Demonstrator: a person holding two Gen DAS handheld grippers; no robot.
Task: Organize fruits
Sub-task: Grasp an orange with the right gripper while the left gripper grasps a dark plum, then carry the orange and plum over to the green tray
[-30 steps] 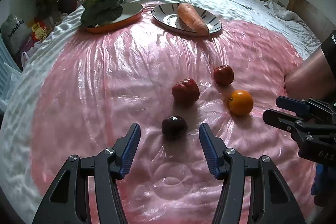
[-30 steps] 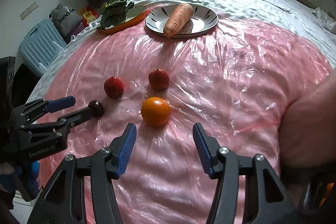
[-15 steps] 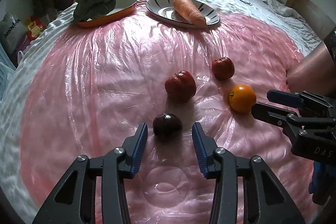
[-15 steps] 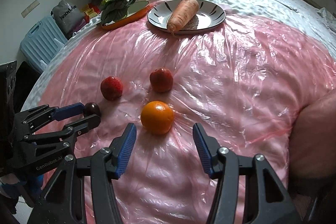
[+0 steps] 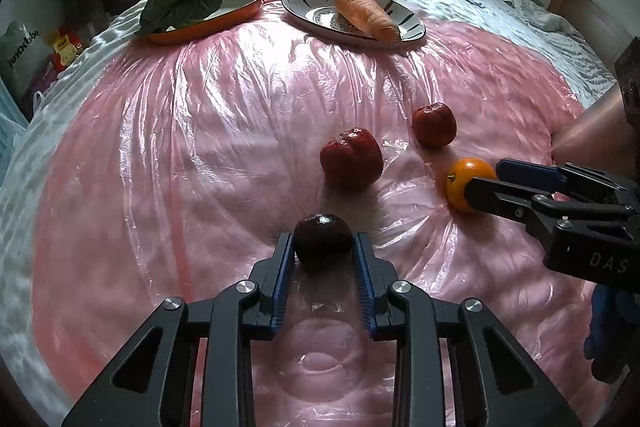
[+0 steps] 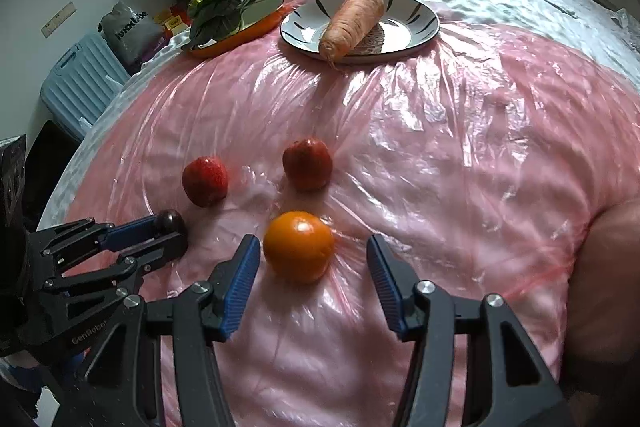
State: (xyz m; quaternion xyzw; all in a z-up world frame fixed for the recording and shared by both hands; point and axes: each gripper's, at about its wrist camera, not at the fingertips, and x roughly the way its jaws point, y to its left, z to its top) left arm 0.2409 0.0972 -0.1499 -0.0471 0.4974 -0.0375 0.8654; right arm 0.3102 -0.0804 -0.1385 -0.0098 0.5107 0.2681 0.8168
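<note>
My left gripper (image 5: 323,247) is shut on a dark plum (image 5: 323,237) that rests on the pink plastic sheet; it also shows in the right wrist view (image 6: 170,223). My right gripper (image 6: 312,259) is open around an orange (image 6: 299,245), one finger on each side, not touching. The orange also shows in the left wrist view (image 5: 466,183). Two red fruits lie just beyond: one on the left (image 6: 205,181) (image 5: 351,159) and one on the right (image 6: 307,163) (image 5: 434,125).
A striped plate (image 6: 420,23) holding a carrot (image 6: 352,23) and an orange-rimmed dish (image 6: 256,23) with leafy greens (image 6: 218,13) stand at the far edge of the sheet. A blue suitcase (image 6: 80,83) and bags stand off the bed's left side.
My left gripper moved forward and closed on the dark plum. My right gripper moved forward so its open fingers now flank the orange.
</note>
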